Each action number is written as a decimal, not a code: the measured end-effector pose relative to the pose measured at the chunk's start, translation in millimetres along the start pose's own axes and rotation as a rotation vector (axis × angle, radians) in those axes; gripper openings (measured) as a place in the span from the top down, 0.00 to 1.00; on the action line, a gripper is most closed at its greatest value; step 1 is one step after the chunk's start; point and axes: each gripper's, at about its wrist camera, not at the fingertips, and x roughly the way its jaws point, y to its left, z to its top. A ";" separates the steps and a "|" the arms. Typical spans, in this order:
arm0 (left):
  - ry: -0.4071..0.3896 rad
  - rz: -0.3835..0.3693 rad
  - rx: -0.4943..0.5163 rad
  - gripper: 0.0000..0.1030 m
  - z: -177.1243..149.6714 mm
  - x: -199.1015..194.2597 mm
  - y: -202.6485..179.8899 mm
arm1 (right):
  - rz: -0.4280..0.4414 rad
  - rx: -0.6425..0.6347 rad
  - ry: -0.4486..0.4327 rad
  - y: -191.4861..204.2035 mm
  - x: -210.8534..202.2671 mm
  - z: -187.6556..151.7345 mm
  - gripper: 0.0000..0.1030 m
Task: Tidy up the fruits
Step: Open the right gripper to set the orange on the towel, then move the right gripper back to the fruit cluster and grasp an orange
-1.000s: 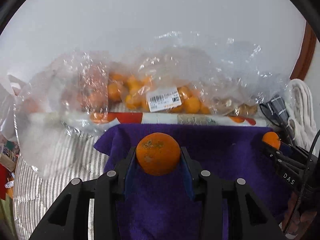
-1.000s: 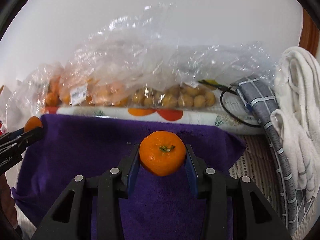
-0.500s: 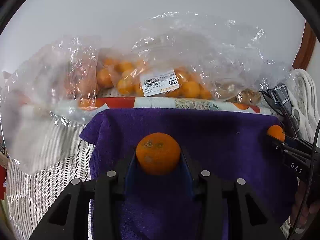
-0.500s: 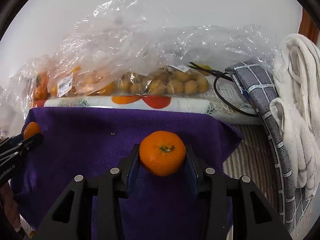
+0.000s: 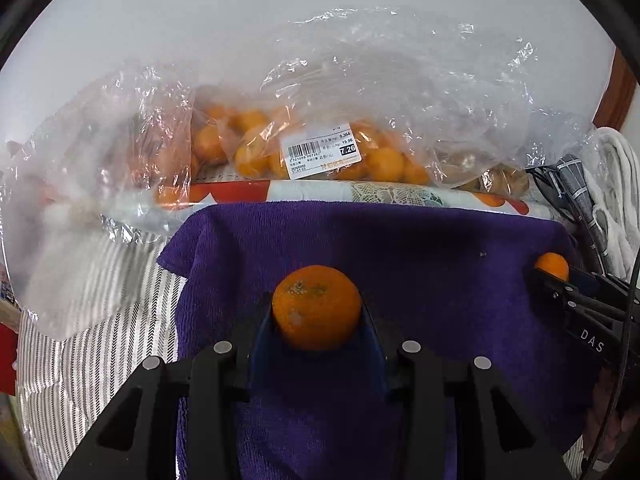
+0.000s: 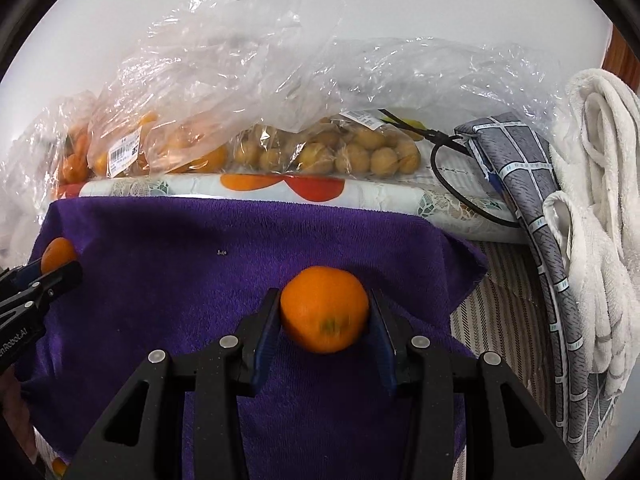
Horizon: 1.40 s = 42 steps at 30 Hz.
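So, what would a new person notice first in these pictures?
Two oranges, one clamped in each gripper over the purple towel: the left gripper holds one orange, the right gripper holds another orange. Behind the towel lie clear bags of fruit against the wall.

The right gripper [image 6: 325, 314] clamped a tangerine [image 6: 324, 309] over a purple towel [image 6: 192, 264], while the left gripper [image 6: 48, 268] held a second tangerine [image 6: 57, 252] at the towel's left edge. Bagged fruit [image 6: 328, 154] lay behind.
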 end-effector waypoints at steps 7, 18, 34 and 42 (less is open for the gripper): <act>0.029 -0.002 -0.008 0.61 -1.6 6.9 1.8 | 0.005 -0.015 -0.015 -0.1 -7.1 -0.1 0.43; 0.008 -0.024 0.008 0.47 -5.2 4.2 -3.5 | 0.009 -0.054 -0.108 8.4 -31.6 -4.8 0.27; -0.101 -0.013 -0.036 0.47 12.6 -51.7 5.1 | 0.094 0.052 -0.151 -3.9 -67.9 8.0 0.30; -0.237 -0.011 0.030 0.47 14.6 -111.4 -5.5 | 0.122 0.059 -0.211 6.1 -119.9 -9.4 0.35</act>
